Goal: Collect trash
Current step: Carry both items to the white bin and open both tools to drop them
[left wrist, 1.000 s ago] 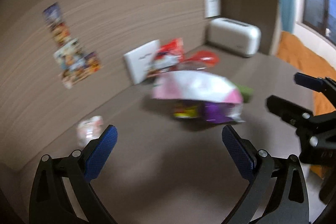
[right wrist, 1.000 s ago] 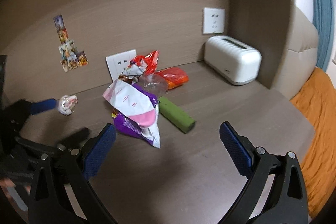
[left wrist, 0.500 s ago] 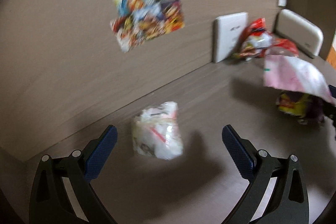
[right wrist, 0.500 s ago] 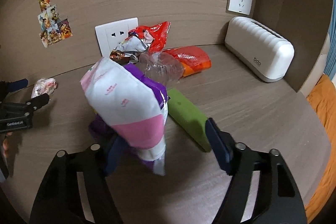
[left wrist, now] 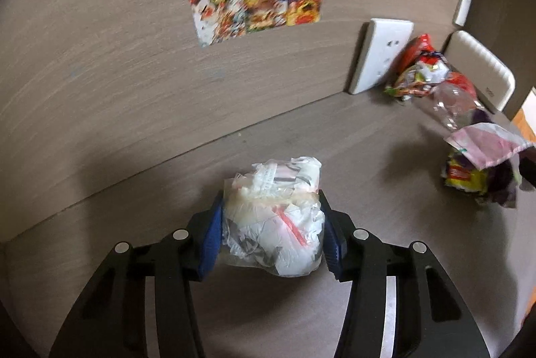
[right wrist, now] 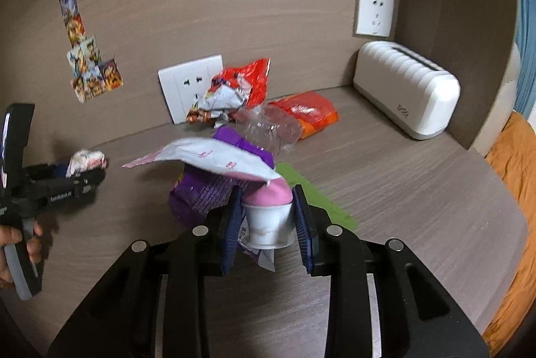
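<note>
In the left wrist view a crumpled white plastic bag (left wrist: pixel 278 224) lies on the brown tabletop (left wrist: pixel 134 257). My left gripper (left wrist: pixel 270 200) is closing on it, and both blue pads press its sides. In the right wrist view my right gripper (right wrist: pixel 267 193) is closing on the rolled end of a pink and white packet (right wrist: pixel 214 157), pads against it. That packet is lifted over a purple packet (right wrist: pixel 201 193). The left gripper (right wrist: pixel 83 170) with its white bag (right wrist: pixel 85 158) shows at the far left, a hand below it.
Near the back wall lie a red wrapper (right wrist: pixel 248 83), clear plastic (right wrist: pixel 268 126) and an orange packet (right wrist: pixel 308 113); a green packet (right wrist: pixel 311 197) lies by my right fingers. A white appliance (right wrist: pixel 405 90) stands at back right. Orange cloth (right wrist: pixel 512 157) lies past the table's right edge.
My left gripper swung left to the white bag and closed on it. My right gripper moved forward and closed on the pink and white packet, which now tips flatter.
</note>
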`<state>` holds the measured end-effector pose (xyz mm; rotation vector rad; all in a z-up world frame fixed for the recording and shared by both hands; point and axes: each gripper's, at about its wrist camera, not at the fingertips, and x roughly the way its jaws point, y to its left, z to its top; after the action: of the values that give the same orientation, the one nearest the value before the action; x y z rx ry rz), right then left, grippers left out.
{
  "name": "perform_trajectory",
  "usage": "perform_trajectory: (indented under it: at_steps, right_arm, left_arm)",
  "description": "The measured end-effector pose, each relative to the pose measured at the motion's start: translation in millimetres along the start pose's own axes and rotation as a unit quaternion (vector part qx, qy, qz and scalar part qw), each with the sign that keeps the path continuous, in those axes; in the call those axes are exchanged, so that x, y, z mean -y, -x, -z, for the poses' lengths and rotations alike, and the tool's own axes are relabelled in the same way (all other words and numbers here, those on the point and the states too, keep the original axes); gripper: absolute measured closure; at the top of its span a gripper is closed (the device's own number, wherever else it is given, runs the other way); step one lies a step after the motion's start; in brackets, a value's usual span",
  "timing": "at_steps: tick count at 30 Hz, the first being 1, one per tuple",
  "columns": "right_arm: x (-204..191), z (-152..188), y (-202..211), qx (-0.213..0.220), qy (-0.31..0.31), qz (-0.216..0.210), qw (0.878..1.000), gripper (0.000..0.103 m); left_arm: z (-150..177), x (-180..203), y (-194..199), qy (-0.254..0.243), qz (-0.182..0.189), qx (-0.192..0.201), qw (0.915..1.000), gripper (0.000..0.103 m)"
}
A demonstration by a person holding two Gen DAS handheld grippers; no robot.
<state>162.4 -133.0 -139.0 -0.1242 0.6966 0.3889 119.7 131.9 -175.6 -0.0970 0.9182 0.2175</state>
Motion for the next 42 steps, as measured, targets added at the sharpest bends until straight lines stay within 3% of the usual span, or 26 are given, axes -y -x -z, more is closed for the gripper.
perform_trajectory:
  at_steps: [11,17,20,26,32,42]
  right_arm:
    - [20,-1,59,0.051,-0.030,0.017,0.998,0.071]
    - [50,17,99,0.068,-0.060,0.047,0.995,0.071]
    - [70,33,122,0.069,-0.083,0.067,0.992,0.071]
    - [115,77,166,0.056,-0.131,0.124,0.982,0.072]
    - [158,128,198,0.035,-0.197,0.166,0.966,0.071]
    - [209,214,216,-0.008,-0.284,0.214,0.935,0.071]
  left_arm:
    - [6,55,84,-0.066,0.043,0.048,0.9957,0.053]
    - [20,128,114,-0.133,0.103,0.061,0.9839,0.053]
    - [26,175,119,-0.166,0.141,0.059,0.9741,0.053]
    - [56,265,123,-0.237,0.215,0.041,0.9464,0.053]
    - [102,351,127,-0.315,0.277,0.010,0.9078,0.053]
    - [185,445,119,-0.404,0.318,-0.043,0.8564,0.053]
